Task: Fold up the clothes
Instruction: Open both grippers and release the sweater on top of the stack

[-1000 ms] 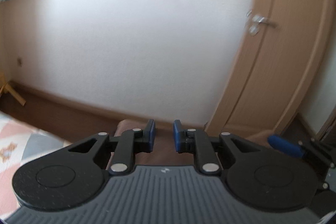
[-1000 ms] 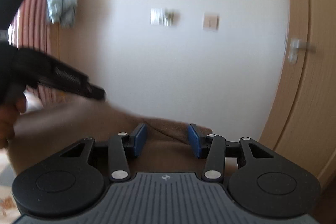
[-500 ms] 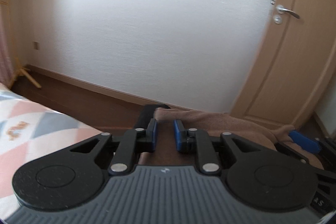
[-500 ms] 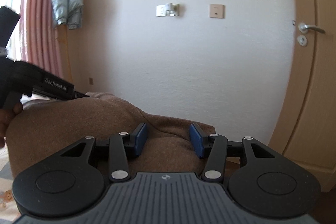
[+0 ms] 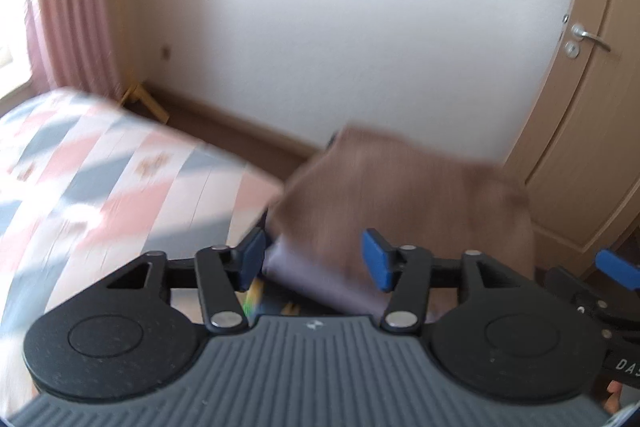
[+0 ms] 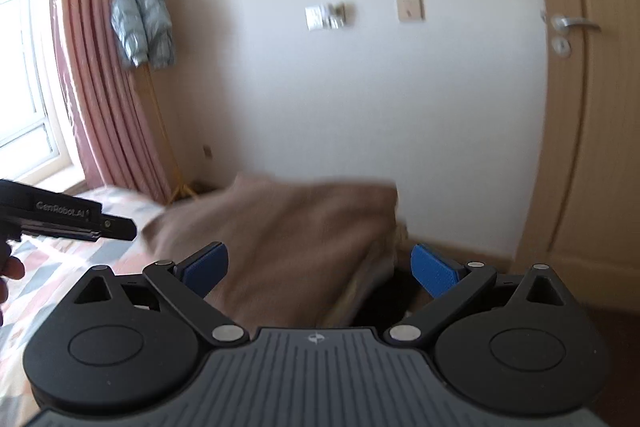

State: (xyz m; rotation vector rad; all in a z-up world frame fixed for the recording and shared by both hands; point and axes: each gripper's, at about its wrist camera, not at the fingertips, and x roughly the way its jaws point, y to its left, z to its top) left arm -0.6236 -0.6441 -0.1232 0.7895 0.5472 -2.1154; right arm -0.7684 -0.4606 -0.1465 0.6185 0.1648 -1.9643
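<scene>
A brown garment (image 5: 400,187) lies bunched and blurred just ahead of my left gripper (image 5: 314,259), at the corner of a bed with a pink, grey and white patterned sheet (image 5: 100,187). The left gripper is open, and the cloth's near edge sits between its blue pads without being pinched. In the right wrist view the same brown garment (image 6: 280,239) spreads in front of my right gripper (image 6: 320,267), which is wide open. The left gripper (image 6: 60,219) shows at that view's left edge, held by a hand (image 6: 8,267). The right gripper's blue fingertip (image 5: 616,271) shows at the left view's right edge.
A white wall stands ahead, with a wooden door (image 6: 580,107) at the right. A pink curtain (image 6: 92,87) and a window (image 6: 24,87) are at the left. A pale blue jacket (image 6: 142,23) hangs on a wooden stand (image 6: 168,155). Dark floor lies beyond the bed.
Both grippers were shut on the brown garment and have opened, letting it go. Both views have swung left and down towards the bed, and the garment has dropped ahead.
</scene>
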